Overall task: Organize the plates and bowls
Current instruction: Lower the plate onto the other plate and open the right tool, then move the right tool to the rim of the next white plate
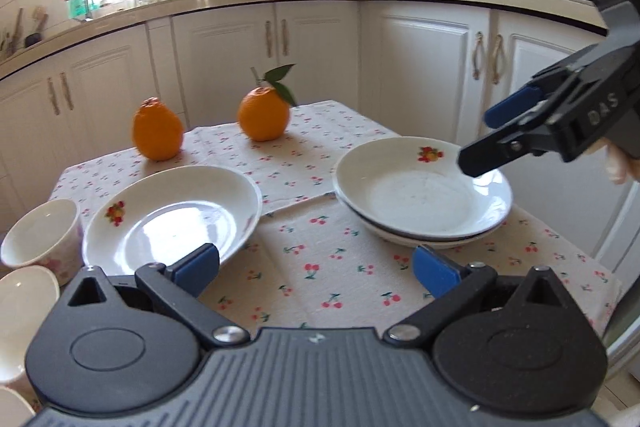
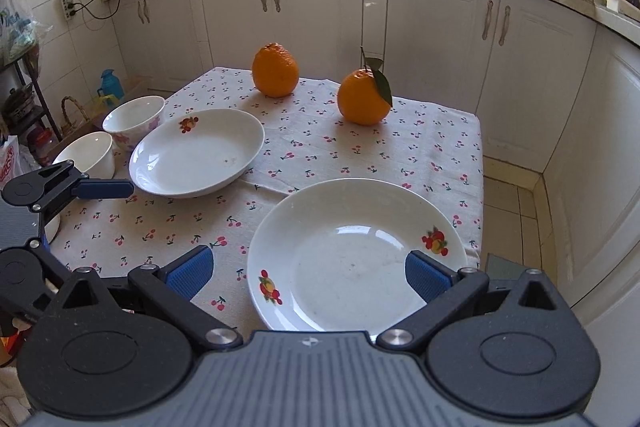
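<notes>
White china with fruit decals makes up the plates: a stack (image 2: 356,259) of two on the cherry-print cloth (image 2: 320,151), and a single plate (image 2: 196,153) well apart from it.

In the right wrist view the stack lies just beyond the right gripper (image 2: 308,273), toward 1 o'clock; its jaws stand wide apart, one blue pad over the bare cloth, the other in front of the stack's near rim, nothing between them.

In the left wrist view the left gripper (image 1: 316,269) is also spread wide and empty, the single plate (image 1: 172,219) at 10 o'clock with its near rim behind the left pad, the stack (image 1: 424,193) at 1 o'clock.

All three plates are empty.

At least two white bowls (image 2: 134,121) (image 2: 86,155) stand at 9 o'clock of the single plate, both empty; a third may show at the left view's edge, but I cannot tell.

Two oranges (image 2: 275,75) (image 2: 364,98), one with a leaf, sit at 12 o'clock on the far cloth.
</notes>
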